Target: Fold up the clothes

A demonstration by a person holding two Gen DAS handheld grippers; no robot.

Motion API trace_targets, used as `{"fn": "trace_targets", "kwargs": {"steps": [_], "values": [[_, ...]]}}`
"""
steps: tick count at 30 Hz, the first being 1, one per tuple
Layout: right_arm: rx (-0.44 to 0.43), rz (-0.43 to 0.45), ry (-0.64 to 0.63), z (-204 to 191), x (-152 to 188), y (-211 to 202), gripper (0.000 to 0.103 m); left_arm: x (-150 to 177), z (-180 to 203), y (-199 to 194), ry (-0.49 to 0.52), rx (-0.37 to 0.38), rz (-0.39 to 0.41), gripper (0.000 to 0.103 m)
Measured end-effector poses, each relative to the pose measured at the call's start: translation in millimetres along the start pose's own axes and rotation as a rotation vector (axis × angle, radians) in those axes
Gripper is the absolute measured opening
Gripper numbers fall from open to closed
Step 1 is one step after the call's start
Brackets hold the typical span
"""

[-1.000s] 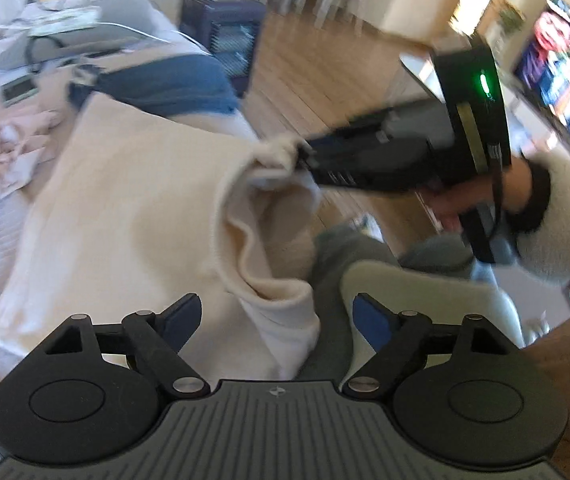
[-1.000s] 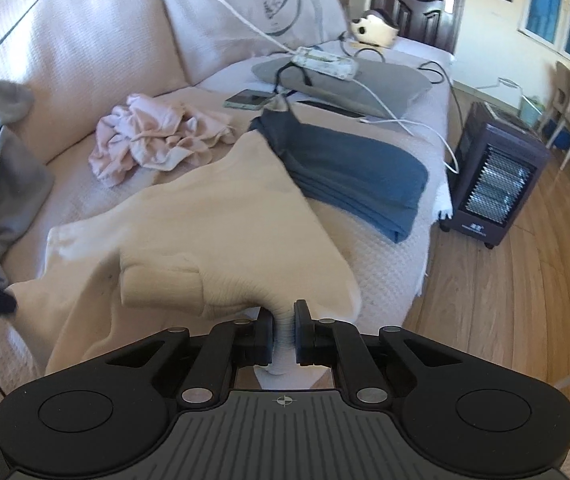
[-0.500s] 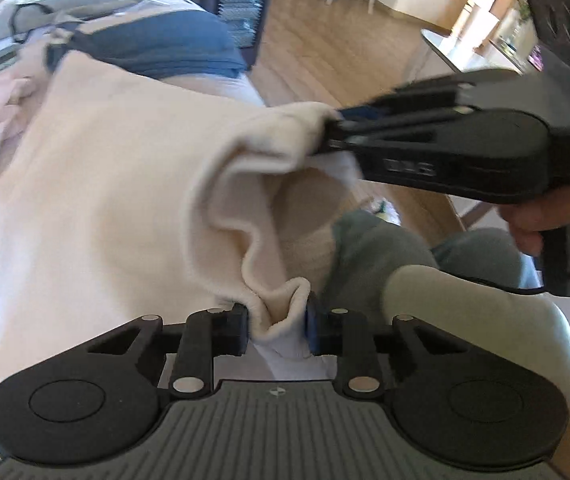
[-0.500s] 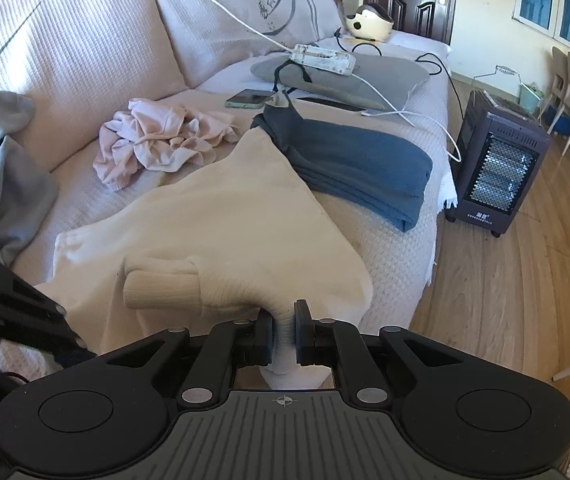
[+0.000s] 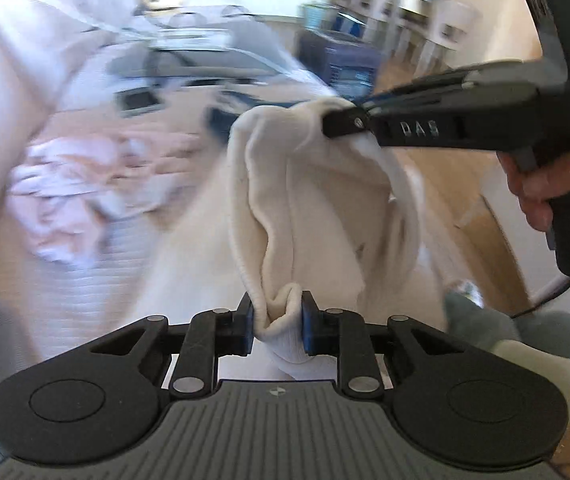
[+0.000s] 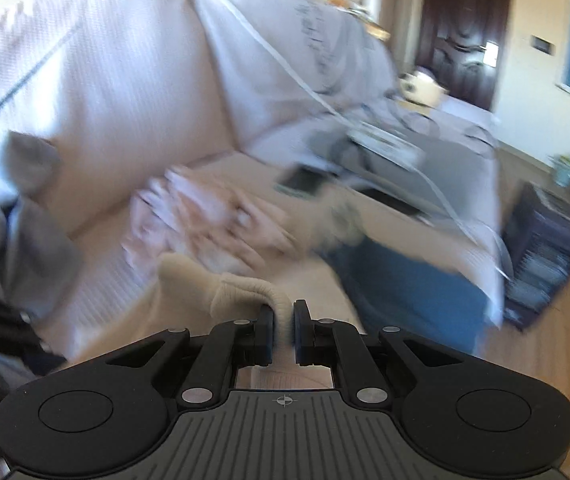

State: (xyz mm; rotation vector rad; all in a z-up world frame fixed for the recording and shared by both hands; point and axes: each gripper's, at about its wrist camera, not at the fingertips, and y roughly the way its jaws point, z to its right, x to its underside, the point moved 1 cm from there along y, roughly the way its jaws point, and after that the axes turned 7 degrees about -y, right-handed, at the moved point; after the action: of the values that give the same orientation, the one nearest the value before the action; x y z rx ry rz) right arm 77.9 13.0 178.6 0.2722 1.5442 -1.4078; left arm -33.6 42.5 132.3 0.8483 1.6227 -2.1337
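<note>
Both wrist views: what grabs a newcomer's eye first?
The cream sweater, mid-frame in the left view, hangs pinched between both tools: the left gripper is shut on a bunched fold at the bottom, the right gripper clamps another edge from the upper right. Behind it, blurred, a crumpled pink garment lies on the sofa, with a blue garment to its right.
</note>
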Motion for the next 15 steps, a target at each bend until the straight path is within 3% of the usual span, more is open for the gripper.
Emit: {"fn": "trace_targets", "kwargs": {"steps": [4,7,10,11,14,15], "values": [[-0.104,0.058,-0.064,-35.0,-49.7,35.5,0.01,-8.3,-59.2,-18.7,-0.114,-0.166,0.053,0.02],[-0.18,0.106,-0.082,-60.2,-83.8,59.0,0.01,-10.0,-99.1,-32.4,-0.231,-0.247,0.083,0.021],[-0.242,0.125,-0.094,-81.3,-102.8,84.6,0.014,-9.9,-122.7,-34.9,-0.303,-0.31,0.084,0.026],[-0.258,0.105,-0.106,-87.1,-104.9,93.5,0.016,-9.0,-127.7,-35.3,-0.319,-0.329,0.084,0.033],[-0.22,0.065,-0.16,-96.6,-99.3,100.1,0.05,-4.6,-136.6,-33.9,-0.361,-0.353,0.071,0.046],[-0.208,0.065,-0.171,-94.6,-94.6,97.3,0.069,-1.6,-138.5,-33.1,-0.373,-0.348,0.06,0.055]]}}
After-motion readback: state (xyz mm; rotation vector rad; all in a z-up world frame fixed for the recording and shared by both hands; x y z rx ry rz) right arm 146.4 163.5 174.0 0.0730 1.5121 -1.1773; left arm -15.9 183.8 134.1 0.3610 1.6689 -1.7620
